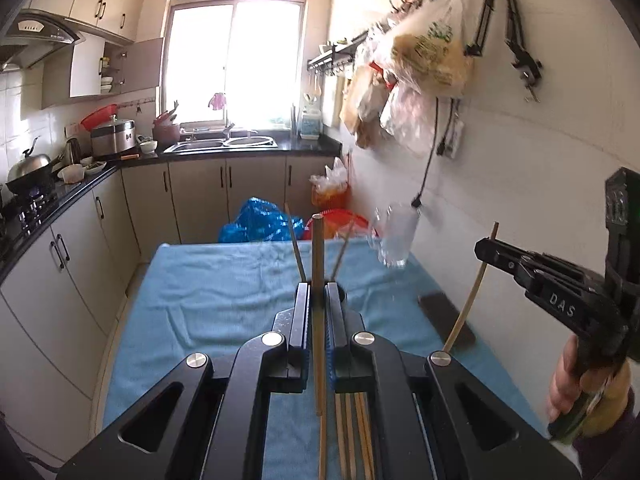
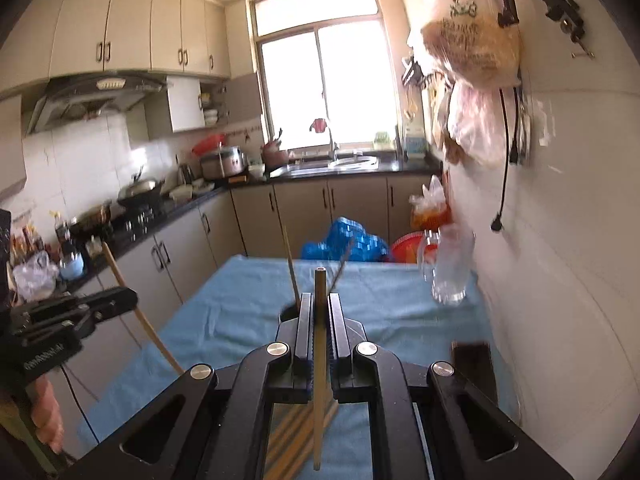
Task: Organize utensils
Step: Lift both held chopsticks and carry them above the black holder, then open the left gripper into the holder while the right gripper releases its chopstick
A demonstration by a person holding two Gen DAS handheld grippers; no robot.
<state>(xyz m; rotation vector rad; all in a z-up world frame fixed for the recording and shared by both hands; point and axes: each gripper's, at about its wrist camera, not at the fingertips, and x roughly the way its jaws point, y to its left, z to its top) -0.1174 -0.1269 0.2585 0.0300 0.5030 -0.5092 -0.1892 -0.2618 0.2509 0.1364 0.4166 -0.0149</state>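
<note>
The left gripper (image 1: 318, 300) is pinching one chopstick (image 1: 318, 280) upright between its pads, and the right gripper (image 2: 319, 312) is pinching a second chopstick (image 2: 319, 340) the same way. Each stick shows in the other camera too, held above the blue cloth (image 1: 208, 300) that covers the table. Just beyond the fingertips stands a dark holder (image 2: 289, 312), only its rim showing, with two chopsticks already leaning out of it. More loose chopsticks (image 1: 354, 432) lie on the cloth near the person, under the left gripper.

The step in hand looks like dropping the held sticks into the holder. To do it well, bring one gripper at a time over the opening, keep the stick close to vertical, lower its bottom end inside the rim clear of the leaning pair, then release. Steer well clear of the clear glass (image 2: 450, 272) at the far right
</note>
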